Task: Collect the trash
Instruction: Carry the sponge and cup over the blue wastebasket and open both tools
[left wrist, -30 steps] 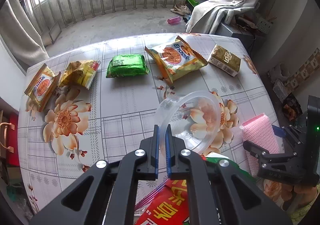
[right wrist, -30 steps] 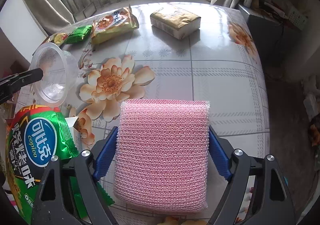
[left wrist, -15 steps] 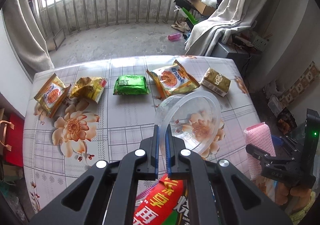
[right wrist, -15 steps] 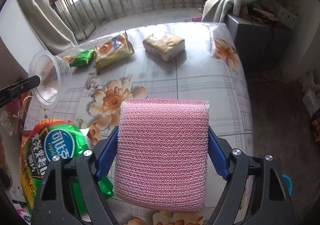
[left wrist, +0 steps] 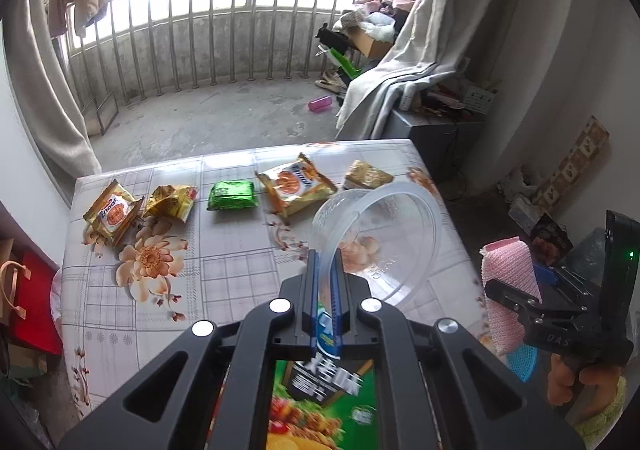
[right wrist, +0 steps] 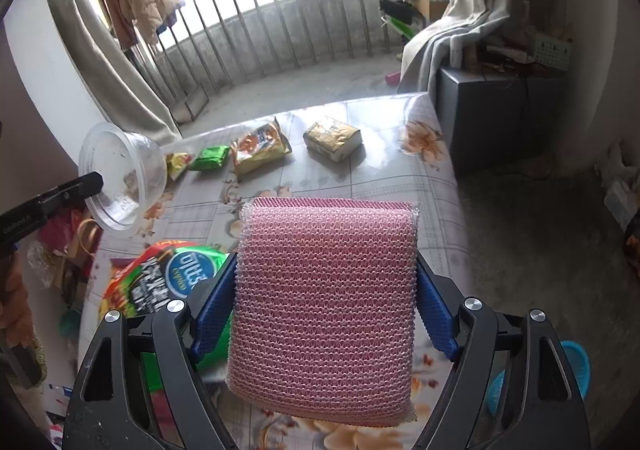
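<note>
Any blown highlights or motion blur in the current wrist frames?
Left wrist view: sky behind the balcony railing is blown out white; the green chip bag under the left gripper is smeared. Right wrist view: same window glare, pink sponge stays sharp.

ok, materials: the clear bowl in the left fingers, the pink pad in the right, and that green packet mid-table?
Clear bowl: thin transparent plastic by the look; the tablecloth pattern shows through and the rim is moulded.
Pink pad: looks like a sponge in knitted synthetic mesh, matte, with an open looped weave.
Green packet: probably metallised foil film, glossy, with crinkled highlights.
</note>
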